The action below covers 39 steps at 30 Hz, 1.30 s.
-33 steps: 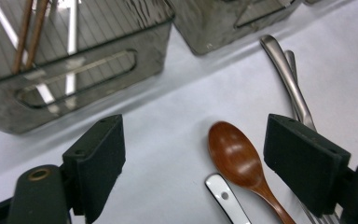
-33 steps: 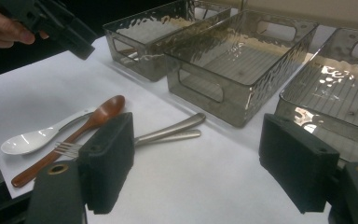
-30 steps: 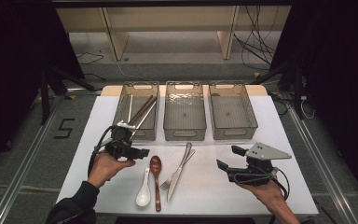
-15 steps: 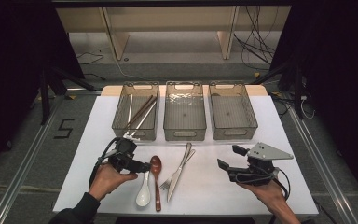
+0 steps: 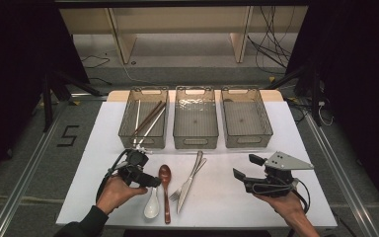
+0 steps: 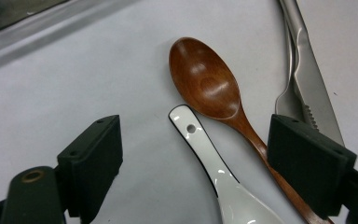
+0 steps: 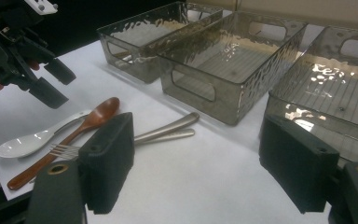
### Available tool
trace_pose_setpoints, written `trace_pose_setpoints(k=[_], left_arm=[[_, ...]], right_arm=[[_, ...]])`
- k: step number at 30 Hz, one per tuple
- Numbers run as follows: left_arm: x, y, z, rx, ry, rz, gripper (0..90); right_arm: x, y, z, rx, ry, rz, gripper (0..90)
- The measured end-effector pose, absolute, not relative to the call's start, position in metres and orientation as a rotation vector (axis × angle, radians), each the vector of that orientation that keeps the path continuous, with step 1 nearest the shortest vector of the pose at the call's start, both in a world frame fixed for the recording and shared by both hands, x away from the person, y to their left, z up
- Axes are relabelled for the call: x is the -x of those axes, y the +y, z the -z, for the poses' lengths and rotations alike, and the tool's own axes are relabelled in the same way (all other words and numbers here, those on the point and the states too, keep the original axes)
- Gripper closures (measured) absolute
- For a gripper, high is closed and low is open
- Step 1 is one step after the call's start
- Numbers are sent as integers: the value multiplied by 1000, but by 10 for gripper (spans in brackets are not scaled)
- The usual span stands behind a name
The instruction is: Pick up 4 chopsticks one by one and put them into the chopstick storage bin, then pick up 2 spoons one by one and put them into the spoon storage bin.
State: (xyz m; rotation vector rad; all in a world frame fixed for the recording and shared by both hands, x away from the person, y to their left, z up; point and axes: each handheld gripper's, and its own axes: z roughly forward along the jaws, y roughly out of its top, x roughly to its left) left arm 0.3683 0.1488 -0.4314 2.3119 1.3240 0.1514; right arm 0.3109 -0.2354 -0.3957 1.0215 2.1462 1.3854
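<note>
jaws of the left gripper (image 6: 193, 154) are hanging wide apart and gripping nothing, with the glossy white ceramic spoon (image 6: 223, 177) lying on the white table (image 5: 237, 197) between them, its pierced handle end pointing away and its bowl nearer the camera. just beside it the brown wooden spoon (image 6: 214, 93) is lying, its handle passing under the right-hand jaw, with the steel knife (image 6: 307, 74) beyond. off to the other side, the right gripper (image 5: 251, 170) is resting well apart from the spoons, its jaws also spread and empty.
</note>
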Motion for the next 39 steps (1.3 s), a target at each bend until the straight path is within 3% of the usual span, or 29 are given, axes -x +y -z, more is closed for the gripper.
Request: trace_pose_setpoints(k=[22, 39], left_arm=[[-363, 142, 448, -2383, 1353, -105, 193], [-360, 135, 461, -2501, 1278, -18, 428]], right_arm=[[-311, -233, 397, -1015, 2154, -1376, 277], [-310, -231, 396, -1009, 2156, -1362, 280]])
